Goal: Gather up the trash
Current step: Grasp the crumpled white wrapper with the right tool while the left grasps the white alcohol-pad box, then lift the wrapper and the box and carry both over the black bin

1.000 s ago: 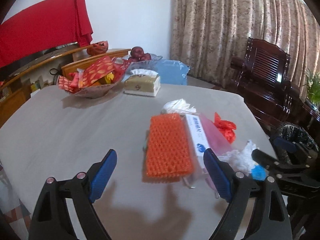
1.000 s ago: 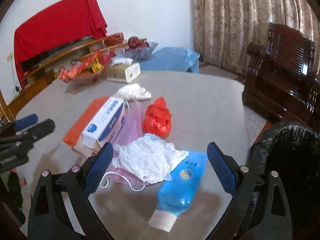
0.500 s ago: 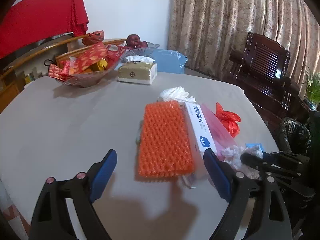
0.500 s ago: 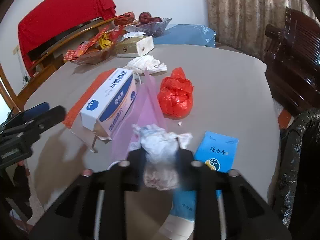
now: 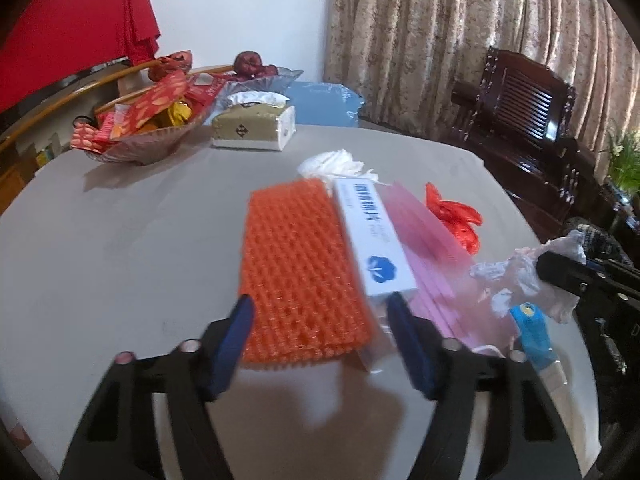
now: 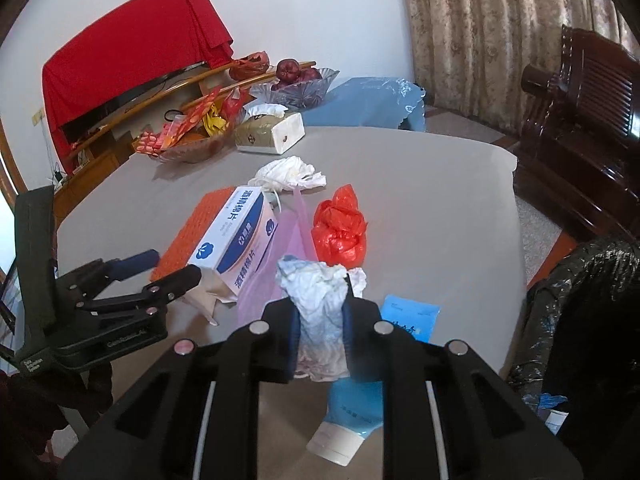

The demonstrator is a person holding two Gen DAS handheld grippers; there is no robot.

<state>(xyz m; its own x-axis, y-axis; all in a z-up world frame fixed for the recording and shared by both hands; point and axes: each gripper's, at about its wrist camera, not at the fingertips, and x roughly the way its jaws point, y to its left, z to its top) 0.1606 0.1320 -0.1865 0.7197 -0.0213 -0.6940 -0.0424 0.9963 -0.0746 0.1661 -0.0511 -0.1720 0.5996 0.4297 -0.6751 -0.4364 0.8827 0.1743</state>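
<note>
The crumpled white wrapper [image 6: 320, 312] is clamped between the blue pads of the right tool [image 6: 320, 334], lifted clear of the grey worktop [image 6: 420, 216]; its upper end bunches out above the fingertips and its lower end hangs between the black arms. In the left wrist view the same wad [image 5: 520, 276] shows at the tip of the right tool [image 5: 560, 276], off to the right of the left tool.

The rest of the trash lies on the worktop ahead of the right tool. Directly beneath it is a blue tube with a white cap [image 6: 352, 408], the cap toward the camera. Just beyond the tool's tips lie a pink plastic bag [image 6: 288, 248] and a red plastic bag [image 6: 340, 228], and farther on a wad of white tissue [image 6: 288, 174]. Ahead and to the left is a white and blue box [image 6: 236, 240], lying beside an orange foam net [image 6: 188, 232].

The left tool [image 5: 320, 336] has its jaws closing, the blue pads [image 5: 236, 336] still apart and not pressing on anything. The near end of the orange foam net [image 5: 296, 272] lies between them, and the near end of the white and blue box [image 5: 376, 240] sits just inside the right pad.

To the right of the right tool, past the worktop's edge, is a black bin bag [image 6: 576, 304].
</note>
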